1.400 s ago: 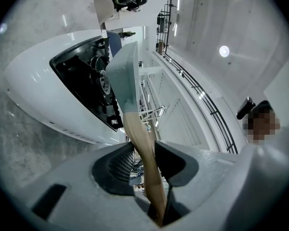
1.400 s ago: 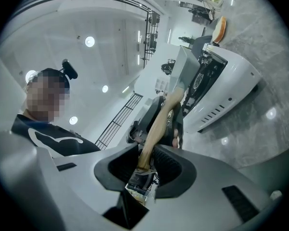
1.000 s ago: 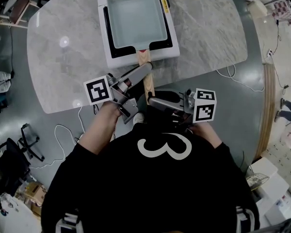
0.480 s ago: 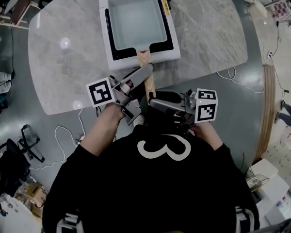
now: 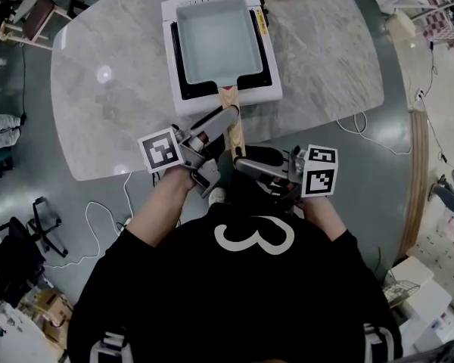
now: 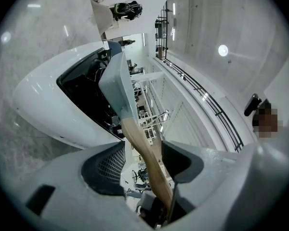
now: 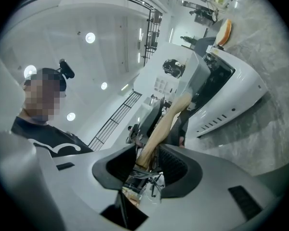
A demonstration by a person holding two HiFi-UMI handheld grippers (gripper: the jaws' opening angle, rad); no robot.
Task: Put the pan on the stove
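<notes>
On stove (image 5: 183, 104), pan (image 5: 216, 40) handle (image 5: 228, 97) toward person (image 5: 250, 293)

shirt (image 5: 212, 293): black, a large white "3" mark (image 5: 254, 233) is printed on it
sleeves (image 5: 125, 252): black, short
left gripper (image 6: 144, 150): grey shell, dark meshed pads (image 6: 111, 165)
right gripper (image 7: 147, 160): grey shell, dark pads
marker cubes (image 5: 160, 150): white, black square patterns, one mounted per gripper

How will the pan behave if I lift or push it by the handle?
Probably rigid: the pan looks like one stiff tray. Its long wooden handle overhangs the stove, so lifting there likely droops the far end. Sitting flat, it should slide, not roll.
</notes>
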